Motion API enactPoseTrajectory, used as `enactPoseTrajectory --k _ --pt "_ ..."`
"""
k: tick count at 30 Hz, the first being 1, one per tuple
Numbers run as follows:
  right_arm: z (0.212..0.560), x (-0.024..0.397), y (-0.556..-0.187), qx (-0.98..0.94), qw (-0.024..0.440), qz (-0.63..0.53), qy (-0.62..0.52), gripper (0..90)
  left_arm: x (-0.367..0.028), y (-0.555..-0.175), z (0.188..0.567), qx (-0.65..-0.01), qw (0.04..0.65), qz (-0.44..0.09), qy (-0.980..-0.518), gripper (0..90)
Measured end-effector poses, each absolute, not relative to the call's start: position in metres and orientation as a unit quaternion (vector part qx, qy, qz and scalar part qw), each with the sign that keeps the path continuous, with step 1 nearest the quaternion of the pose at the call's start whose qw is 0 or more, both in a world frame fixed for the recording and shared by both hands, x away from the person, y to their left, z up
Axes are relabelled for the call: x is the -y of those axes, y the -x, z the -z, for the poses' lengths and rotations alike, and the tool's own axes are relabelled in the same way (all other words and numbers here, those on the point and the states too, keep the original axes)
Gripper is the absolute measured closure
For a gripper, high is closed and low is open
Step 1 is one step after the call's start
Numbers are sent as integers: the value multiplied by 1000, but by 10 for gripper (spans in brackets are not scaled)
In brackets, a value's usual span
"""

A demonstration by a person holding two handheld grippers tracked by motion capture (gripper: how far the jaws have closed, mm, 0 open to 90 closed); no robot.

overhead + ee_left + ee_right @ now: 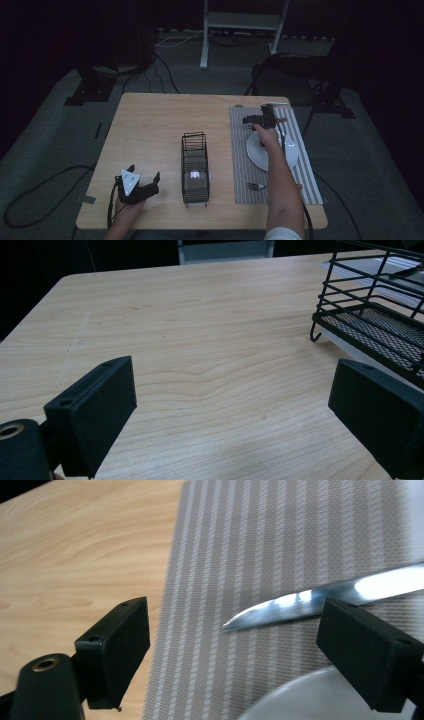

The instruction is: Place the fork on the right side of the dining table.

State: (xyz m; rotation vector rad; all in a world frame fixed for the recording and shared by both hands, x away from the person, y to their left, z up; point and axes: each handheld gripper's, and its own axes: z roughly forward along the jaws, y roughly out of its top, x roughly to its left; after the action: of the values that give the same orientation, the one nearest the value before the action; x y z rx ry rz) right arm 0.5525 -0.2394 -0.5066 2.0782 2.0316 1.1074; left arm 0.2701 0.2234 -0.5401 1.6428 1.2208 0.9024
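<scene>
Here the right gripper stands wide open with nothing gripped, its jaws spread over the striped placemat, where the knife lies flat beyond the plate, likely as part of a place setting. The left gripper, also wide open and empty, rests over bare table beside the wire rack. Open wood separates rack and placemat, while the knife lies near the table's far edge.
</scene>
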Motion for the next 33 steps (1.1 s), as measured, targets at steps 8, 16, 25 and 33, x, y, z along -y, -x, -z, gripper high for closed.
enactPoseTrajectory --k 8,16,25,33 --pt "516 217 -557 -682 -16 -333 -651 137 -223 -270 540 -491 439 -363 -659 50" --pt "520 206 -564 -691 14 -319 -649 154 -223 -271 540 -492 440 -361 -659 50" --pt "515 198 -565 -695 20 -324 -642 151 -223 -270 540 -490 439 -363 -660 50" --pt "483 192 -550 -700 72 -350 -618 125 -223 -270 540 -489 439 -363 -660 50"
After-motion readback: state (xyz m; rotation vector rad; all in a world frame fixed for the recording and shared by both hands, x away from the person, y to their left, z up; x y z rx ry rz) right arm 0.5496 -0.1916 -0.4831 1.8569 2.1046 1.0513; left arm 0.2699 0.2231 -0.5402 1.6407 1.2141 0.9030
